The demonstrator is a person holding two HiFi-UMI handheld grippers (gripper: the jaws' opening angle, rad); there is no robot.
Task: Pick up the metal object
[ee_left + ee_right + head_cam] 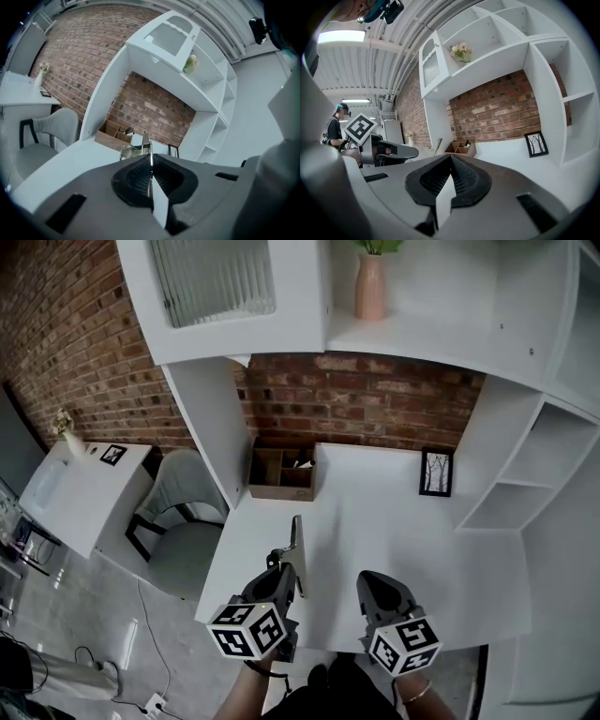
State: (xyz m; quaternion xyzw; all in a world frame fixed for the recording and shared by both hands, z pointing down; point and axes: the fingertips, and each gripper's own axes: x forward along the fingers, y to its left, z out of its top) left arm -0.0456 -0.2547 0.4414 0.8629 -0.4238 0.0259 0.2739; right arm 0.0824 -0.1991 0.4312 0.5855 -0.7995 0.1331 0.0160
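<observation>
Two grippers, both mine. My left gripper point(287, 574) is squeezed tight on the thin metal object point(296, 540), which sticks out over the white desk point(394, 521). My right gripper point(371, 581) is closed on nothing (just waiting). Grabbing looks done; next I should lift it slowly.

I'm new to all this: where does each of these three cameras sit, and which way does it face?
Head view: on the person's head, facing steeply down at the white desk; left gripper, right gripper and wrists show.
Left gripper view: on that gripper, facing the brick wall; jaws shut on the metal object.
Right gripper view: likewise; jaws shut, empty; left gripper visible.
Shared: all see the wooden box.
</observation>
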